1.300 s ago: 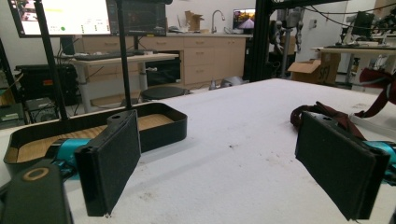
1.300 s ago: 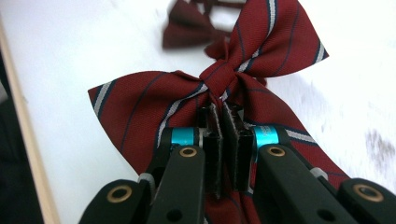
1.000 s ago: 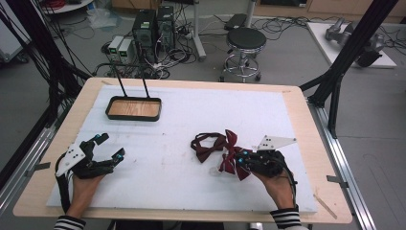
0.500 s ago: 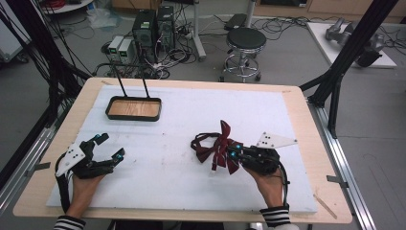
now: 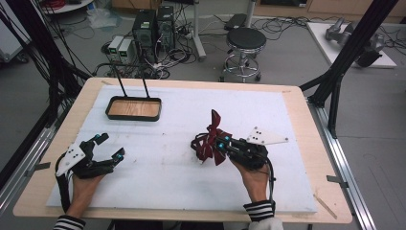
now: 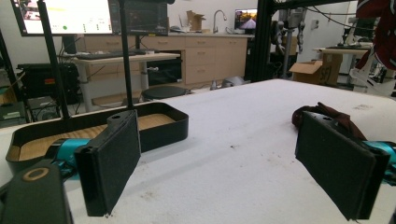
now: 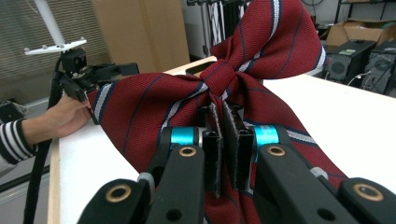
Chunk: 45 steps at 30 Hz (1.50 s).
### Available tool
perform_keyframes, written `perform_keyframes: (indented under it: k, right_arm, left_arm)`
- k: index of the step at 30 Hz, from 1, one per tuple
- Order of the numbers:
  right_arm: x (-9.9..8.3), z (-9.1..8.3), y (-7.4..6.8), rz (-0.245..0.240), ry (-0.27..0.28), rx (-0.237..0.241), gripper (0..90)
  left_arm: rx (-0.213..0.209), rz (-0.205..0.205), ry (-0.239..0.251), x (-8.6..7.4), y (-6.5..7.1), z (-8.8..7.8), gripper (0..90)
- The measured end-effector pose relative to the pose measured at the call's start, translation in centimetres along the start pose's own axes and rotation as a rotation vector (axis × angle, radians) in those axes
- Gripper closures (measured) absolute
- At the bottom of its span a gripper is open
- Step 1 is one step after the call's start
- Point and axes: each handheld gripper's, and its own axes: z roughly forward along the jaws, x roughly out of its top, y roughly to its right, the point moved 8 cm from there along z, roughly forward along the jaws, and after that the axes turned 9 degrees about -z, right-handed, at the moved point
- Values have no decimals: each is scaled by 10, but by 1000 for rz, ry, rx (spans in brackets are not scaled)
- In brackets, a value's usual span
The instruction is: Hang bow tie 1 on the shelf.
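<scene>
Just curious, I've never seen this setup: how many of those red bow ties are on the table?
1. The bow tie sits right of the table's middle, pinched in the shut right gripper. The tray at the far left looks empty; none seems hidden.

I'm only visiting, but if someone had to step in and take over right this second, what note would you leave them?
Right gripper: shut on the red striped bow tie, gripped near its knot and partly lifted off the white mat.
Left gripper: open, holding nothing, resting near the mat's left edge.
Black tray with a wooden floor sits at the far left of the mat, nothing in it.
Done: bow tie grasped.
Left: probably carry it across to the tray and release it there.
</scene>
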Motion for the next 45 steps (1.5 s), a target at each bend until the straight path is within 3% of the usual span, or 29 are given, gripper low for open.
perform_keyframes:
  k: [14,20,25,31,35,37,45]
  right_arm:
    - [11,17,2,-7,43,-43,861]
    - [15,27,2,-5,52,-59,862]
    - [17,35,0,-5,57,-53,862]
    - [18,43,-2,-18,48,-38,862]
    - [20,48,-4,-18,47,-38,862]
    - [20,50,-5,-24,44,-40,861]
    - [22,60,-9,-36,27,-46,861]
  left_arm:
    - [6,-4,-8,0,-1,1,146]
    - [-21,-12,-23,4,5,6,144]
    - [-79,16,-34,16,24,18,144]
    - [-171,3,-41,28,47,30,144]
    - [-232,38,-60,34,68,39,144]
    - [-249,61,-69,36,75,44,144]
    - [-325,64,-99,46,101,59,144]
